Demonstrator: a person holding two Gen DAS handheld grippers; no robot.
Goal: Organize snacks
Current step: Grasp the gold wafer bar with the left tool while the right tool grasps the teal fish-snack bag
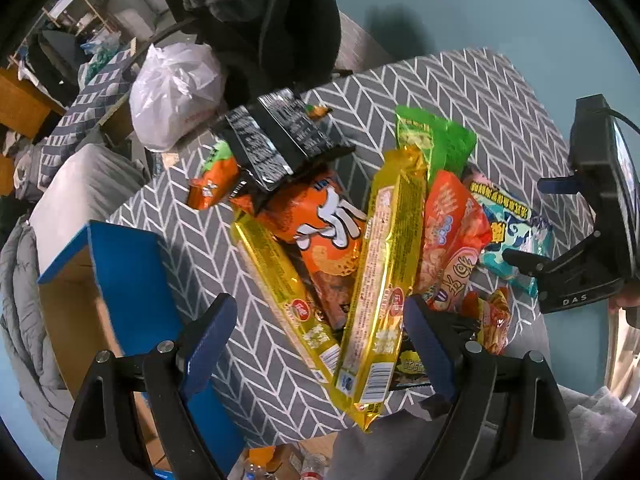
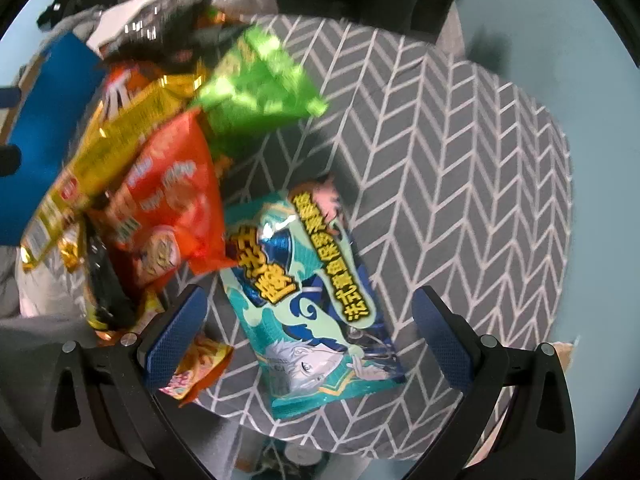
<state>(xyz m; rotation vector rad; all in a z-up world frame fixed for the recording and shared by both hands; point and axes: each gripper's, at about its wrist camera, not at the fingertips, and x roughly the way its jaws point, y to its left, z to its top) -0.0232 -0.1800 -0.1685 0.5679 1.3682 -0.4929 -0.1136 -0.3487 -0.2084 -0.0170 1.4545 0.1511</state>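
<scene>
On the worktop (image 1: 460,92), with its grey cloth of white zigzag lines, lies a heap of snack packs. Two long yellow packs (image 1: 380,280) stretch out side by side, and the nearer one pokes over the worktop's front edge. Between them sits an orange pack (image 1: 328,232). A black pack (image 1: 280,140) rests on top at the far end, next to a green pack (image 2: 256,92). A red-orange pack (image 2: 172,200) leans on the yellow ones. A teal pack (image 2: 316,300) with a cartoon drawing lies flat, a bit apart from the heap.

The left gripper (image 1: 320,344) hangs wide open over the ends of the yellow packs, holding nothing. The right gripper (image 2: 308,336) is wide open too, with the teal pack between its fingers, not pinched. A blue box (image 1: 120,272) with its flap open stands just beside the worktop, on the left.
</scene>
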